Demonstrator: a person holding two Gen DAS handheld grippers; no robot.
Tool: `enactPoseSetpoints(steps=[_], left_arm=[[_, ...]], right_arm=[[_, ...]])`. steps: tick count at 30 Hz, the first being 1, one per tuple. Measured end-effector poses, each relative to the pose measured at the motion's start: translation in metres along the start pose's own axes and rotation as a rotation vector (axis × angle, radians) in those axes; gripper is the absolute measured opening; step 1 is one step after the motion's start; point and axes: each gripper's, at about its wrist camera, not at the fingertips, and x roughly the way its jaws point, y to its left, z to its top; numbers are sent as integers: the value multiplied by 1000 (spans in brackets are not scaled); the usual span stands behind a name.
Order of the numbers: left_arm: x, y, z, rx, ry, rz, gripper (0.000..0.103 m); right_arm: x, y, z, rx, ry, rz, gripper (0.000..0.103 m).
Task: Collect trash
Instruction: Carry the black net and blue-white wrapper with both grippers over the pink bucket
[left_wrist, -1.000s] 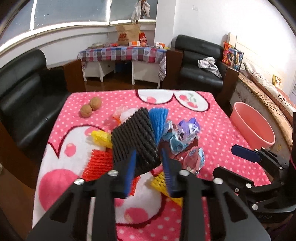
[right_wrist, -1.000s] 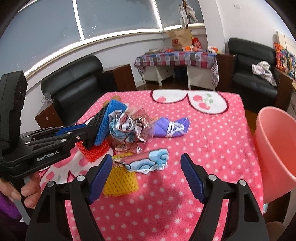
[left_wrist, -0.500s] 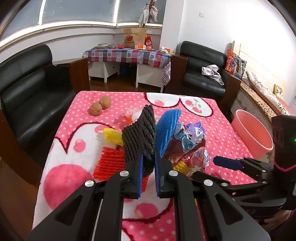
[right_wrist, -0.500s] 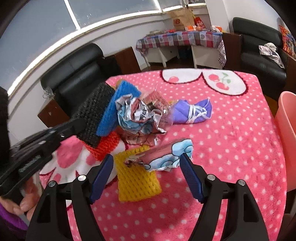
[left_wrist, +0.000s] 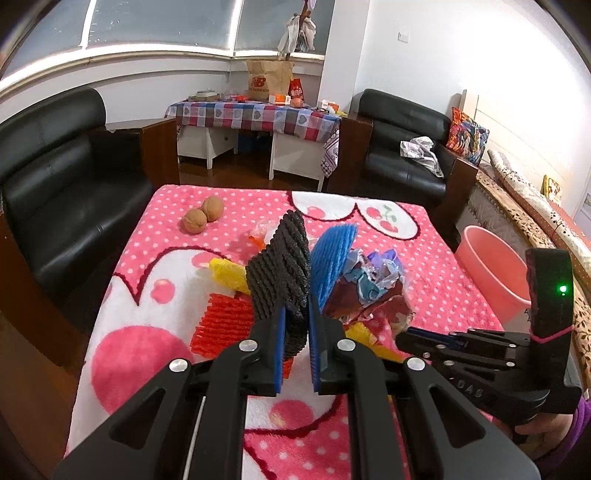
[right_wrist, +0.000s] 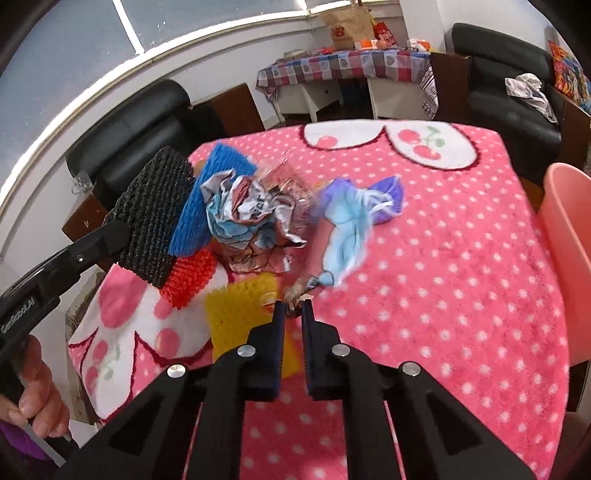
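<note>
Right gripper (right_wrist: 293, 308), spread earlier, is closing on the wrapper (right_wrist: 343, 236); left gripper (left_wrist: 296, 325) pinches black net (left_wrist: 282, 273).

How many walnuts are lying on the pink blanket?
2. One walnut and the other walnut lie touching at the far left of the blanket. More may hide under the trash pile.

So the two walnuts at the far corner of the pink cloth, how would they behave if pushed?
The walnuts look round and hard, so they would probably roll rather than slide. The plush cloth may slow them. They sit touching, so nudging one likely shifts the other.
</note>
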Motion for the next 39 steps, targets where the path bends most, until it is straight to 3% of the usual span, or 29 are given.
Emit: enactPoseSetpoints(steps=[14, 18, 28, 29, 30, 31, 33, 39], left_arm=[[-19, -29, 12, 51, -47, -57, 10], [-13, -48, 17, 83, -45, -76, 10], [15, -86, 26, 145, -21, -123, 10], [16, -86, 26, 146, -19, -126, 10], [19, -86, 26, 147, -15, -130, 10], [20, -87, 25, 149, -13, -131, 10], [24, -86, 23, 148, -3, -135, 10], [34, -83, 19, 140, 27, -137, 10]], right_arm=[[-68, -16, -7, -17, -151, 4, 7], [-85, -14, -5, -45, -195, -13, 0], [-106, -35, 2, -18, -227, -45, 0], [-104, -38, 1, -4, -215, -38, 1], [-101, -40, 0, 3, -198, -34, 12], [-98, -42, -1, 8, -183, -35, 35], [-88, -43, -5, 22, -151, -38, 54], [-49, -42, -19, 32, -20, -53, 54]])
